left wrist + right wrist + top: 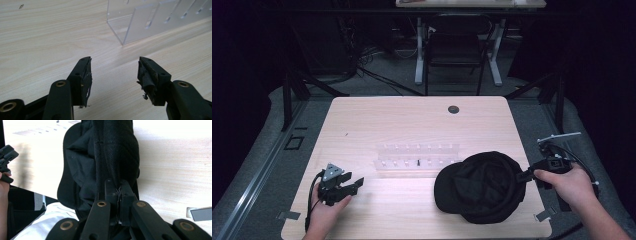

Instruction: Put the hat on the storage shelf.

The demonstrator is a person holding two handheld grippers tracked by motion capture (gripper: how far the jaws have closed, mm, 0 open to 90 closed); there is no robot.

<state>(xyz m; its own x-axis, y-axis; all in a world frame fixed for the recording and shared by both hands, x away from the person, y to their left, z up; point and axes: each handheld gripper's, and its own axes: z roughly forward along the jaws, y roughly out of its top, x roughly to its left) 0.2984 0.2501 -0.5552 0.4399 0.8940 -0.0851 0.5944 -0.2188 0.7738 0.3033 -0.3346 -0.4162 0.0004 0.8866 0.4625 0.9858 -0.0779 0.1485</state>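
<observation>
From the high view, a floppy black fabric cap [481,187] sits at the right of the pale wood table [377,120], pinched at its edge by the right gripper [526,175]. The left gripper [352,186] rests at the left, released. The left gripper view adds a clear acrylic rack [140,25]. The right gripper view shows woven cloth clenched tight.

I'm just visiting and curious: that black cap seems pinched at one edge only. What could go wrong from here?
1. The right tongs grip only a thin fold of the cap, so it might slip out.
2. The hanging cap could brush the clear plastic rack next to it and shove it.
3. The left tongs rest open on the table, too far off to catch a drop.
</observation>
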